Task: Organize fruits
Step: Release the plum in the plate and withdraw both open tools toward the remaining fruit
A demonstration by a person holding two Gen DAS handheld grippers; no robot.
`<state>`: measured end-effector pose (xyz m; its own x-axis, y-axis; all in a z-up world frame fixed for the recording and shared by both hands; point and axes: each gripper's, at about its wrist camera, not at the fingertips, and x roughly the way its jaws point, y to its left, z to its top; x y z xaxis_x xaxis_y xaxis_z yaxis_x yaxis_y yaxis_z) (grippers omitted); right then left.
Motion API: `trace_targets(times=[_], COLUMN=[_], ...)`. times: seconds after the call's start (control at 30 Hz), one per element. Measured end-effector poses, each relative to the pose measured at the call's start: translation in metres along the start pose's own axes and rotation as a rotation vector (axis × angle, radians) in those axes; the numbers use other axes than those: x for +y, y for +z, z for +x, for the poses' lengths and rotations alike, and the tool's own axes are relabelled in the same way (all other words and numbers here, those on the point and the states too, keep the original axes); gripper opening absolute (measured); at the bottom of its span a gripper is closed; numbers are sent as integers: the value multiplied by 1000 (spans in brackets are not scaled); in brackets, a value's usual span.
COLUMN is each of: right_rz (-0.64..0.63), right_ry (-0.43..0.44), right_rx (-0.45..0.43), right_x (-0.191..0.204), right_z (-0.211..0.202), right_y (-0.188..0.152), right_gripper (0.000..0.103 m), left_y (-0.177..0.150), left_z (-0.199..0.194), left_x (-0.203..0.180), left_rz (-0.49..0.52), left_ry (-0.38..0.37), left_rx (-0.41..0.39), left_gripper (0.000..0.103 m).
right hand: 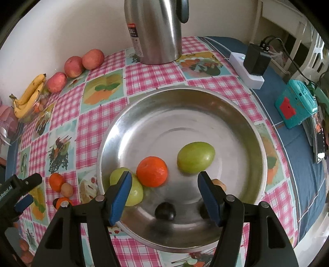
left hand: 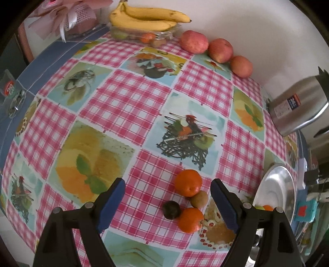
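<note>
In the left wrist view my left gripper [left hand: 167,203] is open and empty above a small cluster on the checked tablecloth: two oranges [left hand: 188,182] [left hand: 190,220], a brown kiwi [left hand: 198,198] and a dark plum [left hand: 171,209]. In the right wrist view my right gripper [right hand: 164,197] is open and empty over a steel bowl [right hand: 205,98]. The bowl holds an orange [right hand: 152,171], a green fruit [right hand: 195,157], another green fruit [right hand: 135,191] by the left finger and a dark plum [right hand: 165,211]. The left gripper [right hand: 22,191] shows at the far left.
Three red apples [left hand: 193,41] [left hand: 220,50] [left hand: 241,66] line the back wall. Bananas [left hand: 144,18] lie on a clear fruit container. A steel kettle [right hand: 154,30] stands behind the bowl. A power strip with adapter [right hand: 249,63] and a teal box [right hand: 294,104] lie to the right.
</note>
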<state>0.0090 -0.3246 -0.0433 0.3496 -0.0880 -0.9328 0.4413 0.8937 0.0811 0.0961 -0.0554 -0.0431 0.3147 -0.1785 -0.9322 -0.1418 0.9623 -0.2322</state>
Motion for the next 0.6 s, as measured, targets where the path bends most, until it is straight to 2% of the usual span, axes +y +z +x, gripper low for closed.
trace_targets(times=[0.2,0.23,0.3,0.43,0.47,0.5,0.6], right_rz=[-27,-29,-35,-32,-42,-54,-63], right_ry=[0,-1,0,15,2,-11,8], right_rx=[7,6,-2,-40,-47,-54,-63], right_x=[4,5,6,6,7,9,12], right_z=[1,2,2,-2,-3,-4,-4], right_y=[0,0,0,0,0,0,0], right_gripper=[69,72,82,87,94,96,96], left_y=[-1,-2,-3,-3,-3,-3,-4], left_z=[1,1,1,1,1,1,0], left_x=[-3,-5,-6,-9,-10,-11,-12], left_rz=[16,22,35,64,69,73,84], left_ry=[3,5,12,24,23,22,23], left_rx=[-2,-8,-19,-40,-41,-43,-48], left_gripper=[87,88,103,103,103,103,103])
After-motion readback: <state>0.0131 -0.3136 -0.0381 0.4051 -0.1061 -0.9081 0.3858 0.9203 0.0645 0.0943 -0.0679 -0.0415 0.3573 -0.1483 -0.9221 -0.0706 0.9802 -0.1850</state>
